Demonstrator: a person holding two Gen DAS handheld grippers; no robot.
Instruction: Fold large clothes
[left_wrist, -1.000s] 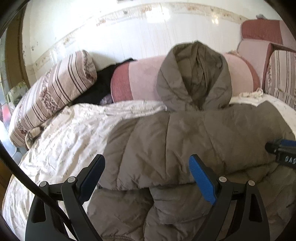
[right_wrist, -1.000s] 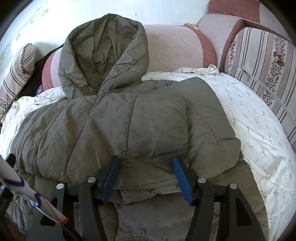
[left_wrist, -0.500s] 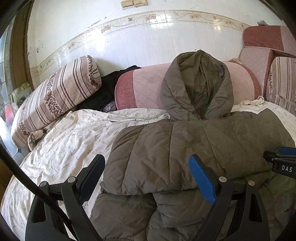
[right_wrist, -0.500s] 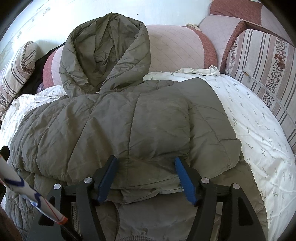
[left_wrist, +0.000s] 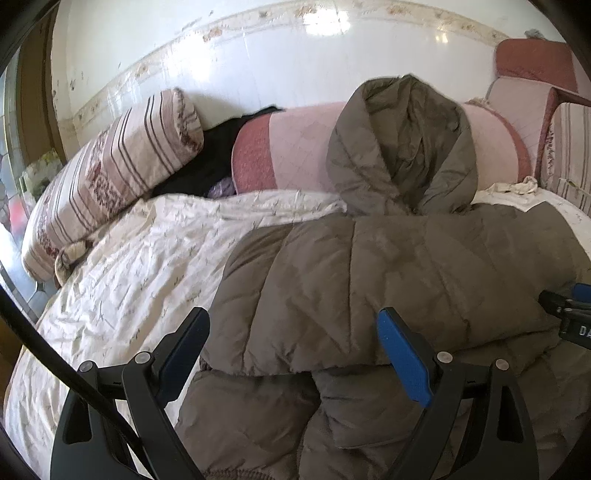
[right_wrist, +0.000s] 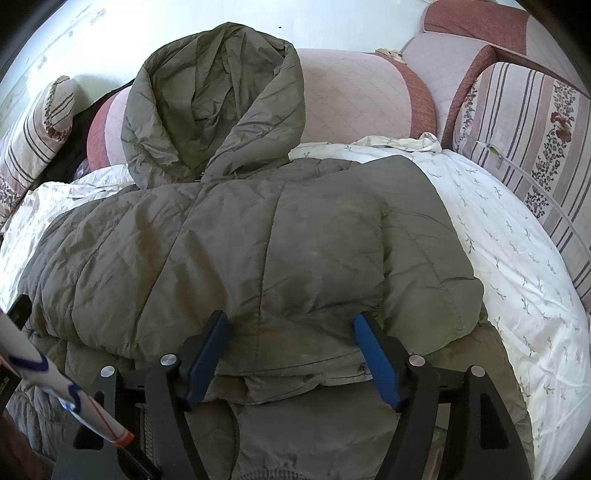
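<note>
Left gripper (left_wrist: 295, 354): jaws apart, empty, over the near left edge of the jacket (left_wrist: 388, 280). Right gripper (right_wrist: 291, 354): jaws apart, empty, at the jacket's folded near hem. Jacket: olive, quilted, folded on the sheet (right_wrist: 517, 266), hood (right_wrist: 214, 107) propped against a pink bolster (right_wrist: 354, 99). Striped pillow (left_wrist: 107, 181) at left, a dark garment (left_wrist: 207, 166) behind it; striped cushion (right_wrist: 535, 125) at right. Right gripper's tip shows cut off at the left view's edge. Jacket's lower layers partly hidden beneath the fold. Since half a second ago the left view has tilted slightly; jacket unmoved.
</note>
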